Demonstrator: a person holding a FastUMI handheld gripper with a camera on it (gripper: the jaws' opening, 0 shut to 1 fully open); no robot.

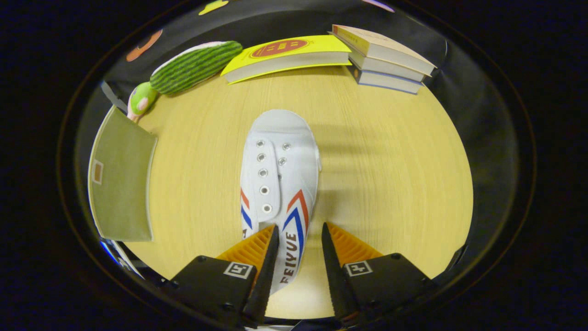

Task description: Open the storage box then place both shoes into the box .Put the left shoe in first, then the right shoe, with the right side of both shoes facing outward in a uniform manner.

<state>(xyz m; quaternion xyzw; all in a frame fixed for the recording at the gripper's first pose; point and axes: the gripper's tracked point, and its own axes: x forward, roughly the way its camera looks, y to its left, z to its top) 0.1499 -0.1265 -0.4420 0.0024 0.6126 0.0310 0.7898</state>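
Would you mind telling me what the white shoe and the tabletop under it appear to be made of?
The white shoe with red and blue stripes looks like matte canvas, going by its cloth-like upper and metal eyelets. The pale yellow tabletop shows fine straight grain, so wood or a wood-look laminate. The gripper is open, its side wall between the fingers.

matt white canvas shoe with metal eyelets on a smooth wood-grain table; olive cloth box at left; the parted gripper has ridged fingers.
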